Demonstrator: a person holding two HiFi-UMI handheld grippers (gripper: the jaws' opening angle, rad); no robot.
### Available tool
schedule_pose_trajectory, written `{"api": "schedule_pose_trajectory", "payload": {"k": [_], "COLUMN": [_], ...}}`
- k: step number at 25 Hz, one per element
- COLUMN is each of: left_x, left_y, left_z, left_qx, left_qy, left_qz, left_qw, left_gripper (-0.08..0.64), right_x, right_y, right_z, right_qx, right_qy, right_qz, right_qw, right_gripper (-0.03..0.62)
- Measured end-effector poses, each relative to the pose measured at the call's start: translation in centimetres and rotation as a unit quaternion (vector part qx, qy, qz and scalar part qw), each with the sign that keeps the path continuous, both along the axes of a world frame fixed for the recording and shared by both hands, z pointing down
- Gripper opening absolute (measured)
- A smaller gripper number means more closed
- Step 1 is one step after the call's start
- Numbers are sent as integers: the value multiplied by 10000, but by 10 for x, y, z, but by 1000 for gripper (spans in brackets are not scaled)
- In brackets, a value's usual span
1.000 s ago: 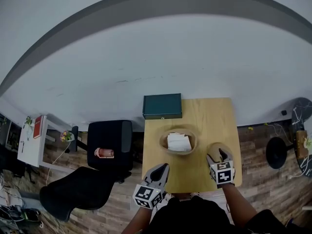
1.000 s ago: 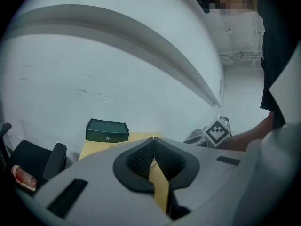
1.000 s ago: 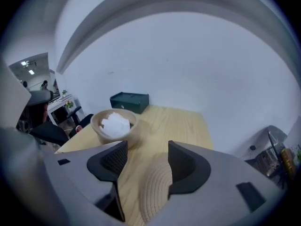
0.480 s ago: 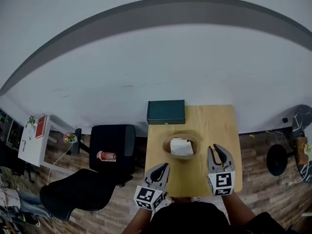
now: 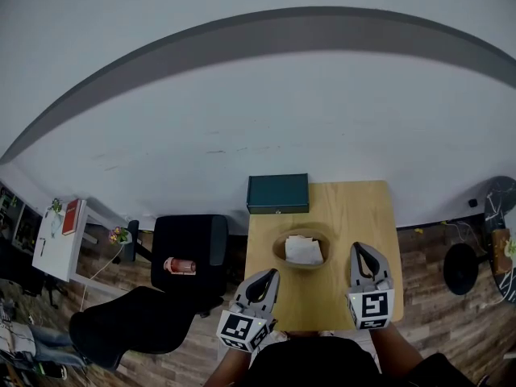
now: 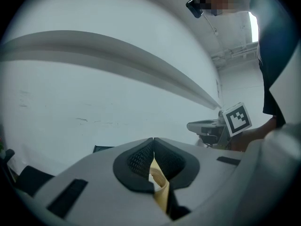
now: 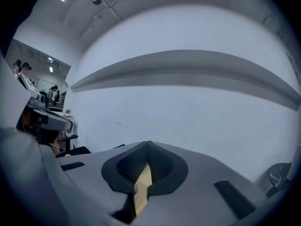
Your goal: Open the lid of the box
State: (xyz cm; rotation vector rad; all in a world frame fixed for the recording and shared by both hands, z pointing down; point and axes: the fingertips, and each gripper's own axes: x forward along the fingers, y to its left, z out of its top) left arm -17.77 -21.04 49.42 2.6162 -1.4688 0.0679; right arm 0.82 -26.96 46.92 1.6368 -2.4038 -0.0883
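1. Against the earlier head view, the right gripper (image 5: pixel 359 248) no longer hangs with spread jaws just right of the bowl (image 5: pixel 304 248). It now sits lower in the frame, and its jaws have just been closing with nothing between them. In the right gripper view its pads (image 7: pixel 141 161) are pressed together and empty.
2. The left gripper (image 5: pixel 272 273) has shifted little in the frame. Its jaws also meet at the tips in the left gripper view, and they hold nothing.
3. The table (image 5: pixel 355 208) and everything on it now lie slightly lower and further right in the head view than before.
4. The dark green box (image 5: pixel 278 193) lies flat at the far left corner of the table, lid down. Its long axis runs left to right in the frame, along the far table edge. A long side with a small pale mark at its middle faces the person.
5. The wooden bowl, with white paper in it, stands mid-table between the box and both grippers, apart from each.
6. Left of the table stands a black office chair (image 5: pixel 189 240) with a reddish cylinder (image 5: pixel 179 265) on its seat.
7. A second dark chair (image 5: pixel 129 329) is in the lower left.
8. A white side table (image 5: pixel 50 248) with a red book (image 5: pixel 71 216) stands at the far left.
9. A black round stand base (image 5: pixel 459 268) rests on the wooden floor at the right.
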Motion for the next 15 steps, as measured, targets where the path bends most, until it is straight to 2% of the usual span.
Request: {"api": "schedule_pose_trajectory", "payload": {"k": [8,15], "left_x": [9,18], "left_y": [0,2], "left_z": [-9,1], "left_qx": [7,11], "left_qy": [148,68], "left_qz": [46,194], "left_qw": [9999,9998], "left_gripper": [20,20], "right_x": [1,7], "right_y": [5,10], "right_z": [-8,-11], "right_qx": [97,115], "right_qy": [-2,-1], "right_qz": [-5,-22], "right_qw": [10000,9999], "right_gripper": [18,18]}}
